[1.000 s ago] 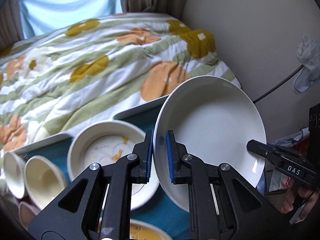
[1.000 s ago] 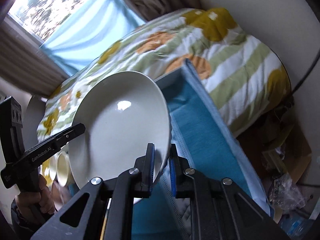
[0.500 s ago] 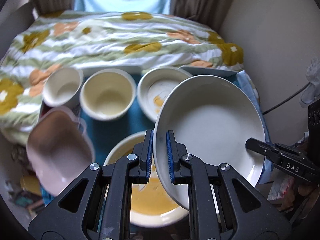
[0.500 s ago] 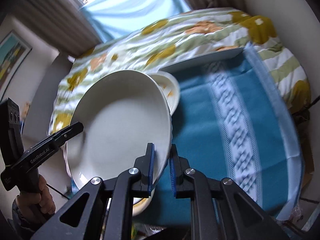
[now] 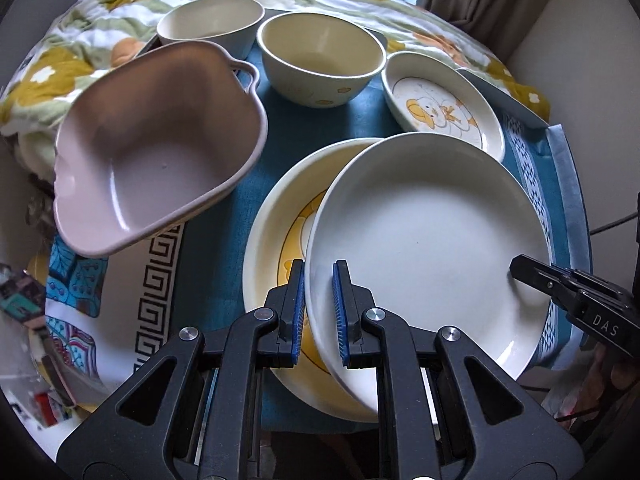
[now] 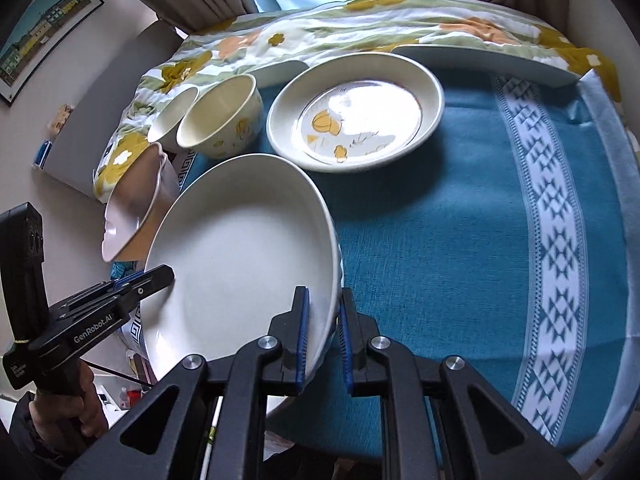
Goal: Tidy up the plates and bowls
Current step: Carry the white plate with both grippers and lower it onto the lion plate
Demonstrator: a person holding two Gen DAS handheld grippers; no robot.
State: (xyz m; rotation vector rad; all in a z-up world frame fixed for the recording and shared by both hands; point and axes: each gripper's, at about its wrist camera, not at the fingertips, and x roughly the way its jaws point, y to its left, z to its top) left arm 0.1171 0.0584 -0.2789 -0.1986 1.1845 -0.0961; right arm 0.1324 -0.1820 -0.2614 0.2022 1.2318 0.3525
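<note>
Both my grippers clamped on the white plate (image 5: 428, 240): left gripper (image 5: 319, 312) on its left rim, right gripper (image 6: 323, 340) on its right rim. Plate tilted, over the yellow-patterned plate (image 5: 272, 232) on the blue cloth (image 6: 440, 220).

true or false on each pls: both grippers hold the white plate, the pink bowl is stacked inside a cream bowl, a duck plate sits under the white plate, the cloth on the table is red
1. Both the left gripper and the right gripper clamp the white plate. True.
2. The pink bowl is stacked inside a cream bowl. False: it sits alone, tilted, beside the cream bowl.
3. A yellow duck plate lies under the white plate. True.
4. The cloth is red. False: it is teal with a white patterned band.
</note>
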